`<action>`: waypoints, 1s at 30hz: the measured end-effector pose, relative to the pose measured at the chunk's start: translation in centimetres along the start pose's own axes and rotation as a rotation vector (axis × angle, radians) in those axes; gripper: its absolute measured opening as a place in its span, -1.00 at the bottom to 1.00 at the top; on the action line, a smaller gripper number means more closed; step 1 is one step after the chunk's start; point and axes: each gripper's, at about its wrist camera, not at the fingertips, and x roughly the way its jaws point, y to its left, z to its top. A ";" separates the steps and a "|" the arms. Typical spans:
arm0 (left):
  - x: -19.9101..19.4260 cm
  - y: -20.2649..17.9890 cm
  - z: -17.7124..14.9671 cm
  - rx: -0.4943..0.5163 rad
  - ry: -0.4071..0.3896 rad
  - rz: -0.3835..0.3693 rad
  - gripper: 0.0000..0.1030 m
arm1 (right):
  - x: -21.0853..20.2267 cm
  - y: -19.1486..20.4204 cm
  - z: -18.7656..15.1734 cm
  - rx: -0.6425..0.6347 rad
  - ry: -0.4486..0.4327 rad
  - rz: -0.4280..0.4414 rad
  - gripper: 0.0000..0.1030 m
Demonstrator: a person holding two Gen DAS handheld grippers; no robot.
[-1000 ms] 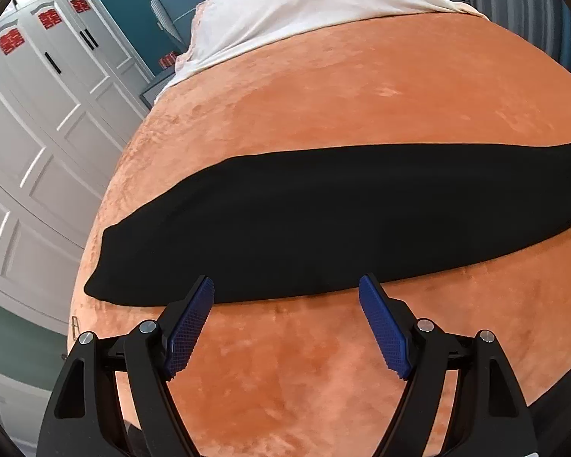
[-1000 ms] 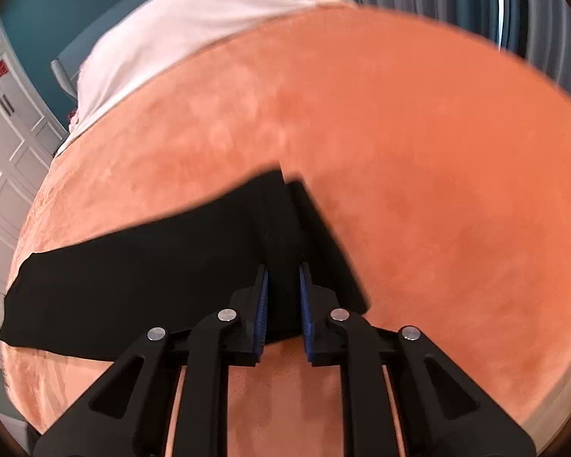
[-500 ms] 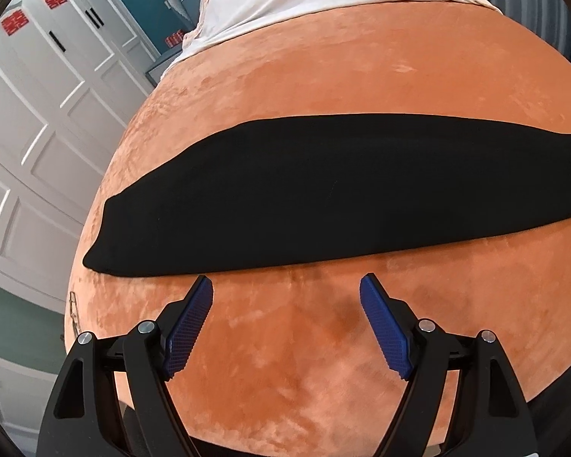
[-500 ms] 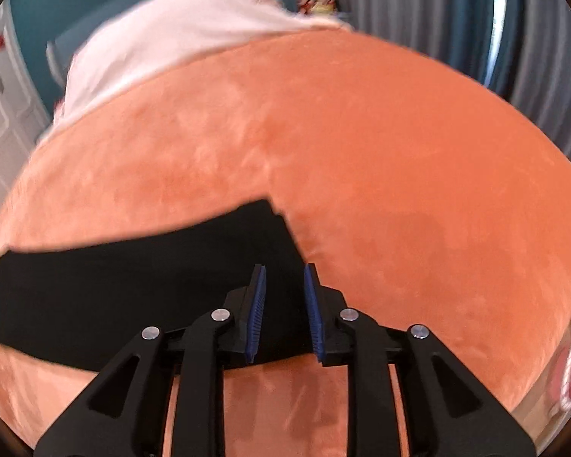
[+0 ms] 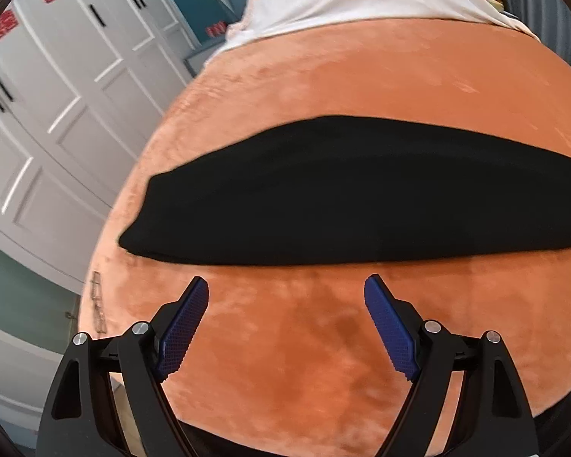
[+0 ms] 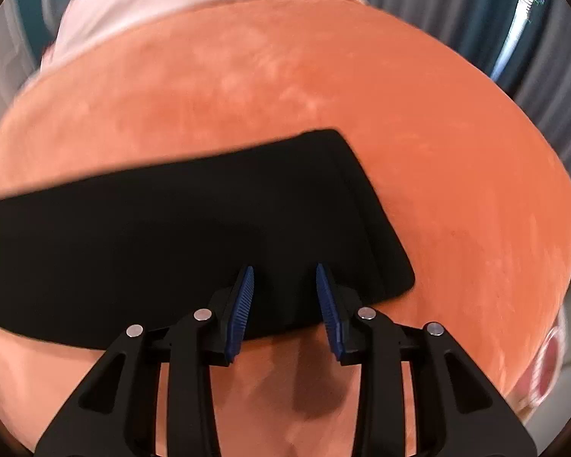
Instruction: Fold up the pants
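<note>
Soft, even daylight fills the room, brightest at the slit between the curtains (image 6: 521, 19) on the far right. The orange blanket (image 5: 361, 87) glows warm, no harsh glare. A dull shadow sits on the plush just under each gripper. The black pants (image 6: 171, 236) swallow all detail, pure dark. Right wrist view smears with motion blur, edges fuzzy; left wrist view is crisper, though the wardrobe doors (image 5: 57, 95) bend hard at the fisheye rim, with black vignette corners.

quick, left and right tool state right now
Left tool: open wide, empty, short of the black pants.
Right tool: open, holding nothing, tips over the pants' near edge.
</note>
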 end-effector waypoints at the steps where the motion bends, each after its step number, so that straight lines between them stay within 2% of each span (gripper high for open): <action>1: 0.0 0.3 0.0 -0.008 -0.002 -0.005 0.59 | -1.2 0.3 -0.4 0.028 -0.020 0.031 -0.32; 4: 0.2 0.8 0.1 -0.026 0.001 -0.024 0.59 | -3.9 2.4 -1.4 0.041 -0.055 0.086 -0.32; 5: 0.1 0.8 0.1 -0.026 0.004 -0.024 0.59 | -4.7 3.4 -1.9 0.028 -0.066 0.089 -0.25; 7: -0.2 0.8 0.2 -0.033 0.002 -0.029 0.59 | -6.1 4.9 -2.7 0.027 -0.093 0.094 0.12; 8: -0.5 0.8 0.3 -0.040 -0.002 -0.035 0.59 | -6.9 5.6 -3.5 0.037 -0.111 0.103 0.45; 9: -0.7 0.7 0.3 -0.044 -0.004 -0.040 0.59 | -7.3 6.5 -3.9 0.046 -0.124 0.115 0.56; 18: -2.6 -1.0 0.3 -0.086 0.016 -0.091 0.59 | -7.9 12.5 -6.2 -0.046 -0.095 0.253 0.56; 21: -3.1 -2.1 0.4 -0.087 0.024 -0.098 0.60 | -7.2 13.0 -6.6 -0.090 -0.094 0.217 0.56; 23: -3.3 -2.9 0.5 -0.077 0.029 -0.091 0.60 | -6.9 11.8 -6.7 -0.076 -0.094 0.208 0.59; 24: -3.3 -3.4 0.5 -0.071 0.031 -0.089 0.60 | -6.7 11.1 -6.7 -0.062 -0.095 0.202 0.70; 26: -3.4 -4.3 0.7 -0.059 0.035 -0.089 0.60 | -6.5 9.0 -6.6 -0.020 -0.104 0.174 0.74; 30: -3.3 -6.4 0.8 -0.026 0.049 -0.090 0.60 | -5.8 2.4 -5.9 0.078 -0.121 0.096 0.74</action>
